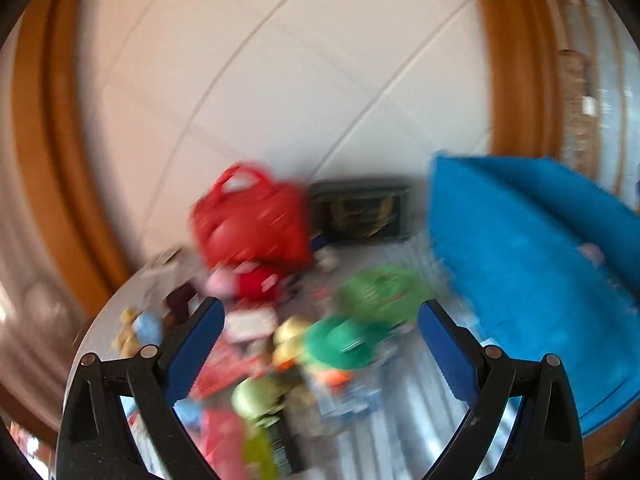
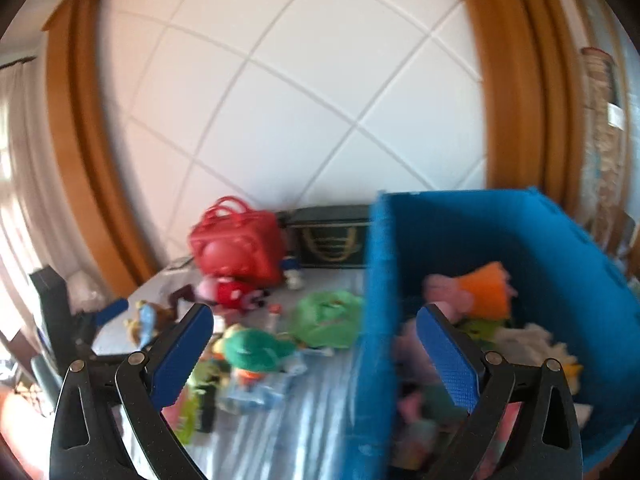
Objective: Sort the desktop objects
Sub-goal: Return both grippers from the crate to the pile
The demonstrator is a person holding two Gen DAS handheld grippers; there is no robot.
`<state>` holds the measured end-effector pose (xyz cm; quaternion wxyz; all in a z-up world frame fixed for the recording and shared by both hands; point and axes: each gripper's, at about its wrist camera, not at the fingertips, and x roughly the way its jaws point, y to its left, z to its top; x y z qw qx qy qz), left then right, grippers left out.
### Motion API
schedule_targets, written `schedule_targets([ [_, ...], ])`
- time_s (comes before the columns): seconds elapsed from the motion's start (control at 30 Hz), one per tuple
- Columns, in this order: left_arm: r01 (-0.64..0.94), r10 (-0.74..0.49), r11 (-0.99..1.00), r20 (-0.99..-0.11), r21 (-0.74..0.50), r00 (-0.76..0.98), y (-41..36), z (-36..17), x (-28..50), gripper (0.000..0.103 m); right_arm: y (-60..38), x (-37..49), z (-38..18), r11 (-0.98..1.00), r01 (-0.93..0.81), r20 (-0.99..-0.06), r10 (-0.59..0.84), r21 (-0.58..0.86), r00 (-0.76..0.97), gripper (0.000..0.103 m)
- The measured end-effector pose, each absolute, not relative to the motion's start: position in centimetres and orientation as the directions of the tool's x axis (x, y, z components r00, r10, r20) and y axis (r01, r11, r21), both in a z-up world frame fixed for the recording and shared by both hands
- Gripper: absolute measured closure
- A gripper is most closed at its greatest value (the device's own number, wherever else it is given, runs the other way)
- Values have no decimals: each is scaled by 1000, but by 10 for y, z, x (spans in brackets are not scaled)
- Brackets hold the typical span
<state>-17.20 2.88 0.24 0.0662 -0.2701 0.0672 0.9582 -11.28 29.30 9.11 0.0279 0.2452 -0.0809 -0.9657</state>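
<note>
Toys lie scattered on the tabletop (image 2: 320, 420) beside the blue bin (image 2: 376, 280), which already holds a heap of soft toys, so I read it as the sorting target. Nearest the bin is a green plush (image 2: 256, 350), with a red bag (image 2: 236, 240) farther back. My left gripper (image 1: 320, 344) hangs over the pile, jaws spread wide and empty, ready for a pick. My right gripper (image 2: 312, 344) straddles the bin wall, jaws spread, holding nothing.

toys (image 1: 288, 344) blurred beyond telling
</note>
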Motion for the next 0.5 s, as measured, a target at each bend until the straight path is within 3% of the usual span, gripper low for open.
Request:
schedule_targets([
  [0.27, 47, -72, -997, -686, 55, -724, -94, -92, -192, 4, 200, -176, 29, -975, 134, -564, -213, 179, -798, 0],
  [0.5, 141, -118, -989, -785, 39, -608, -146, -175, -194, 4, 164, -220, -67, -981, 88, -700, -184, 171, -690, 0],
])
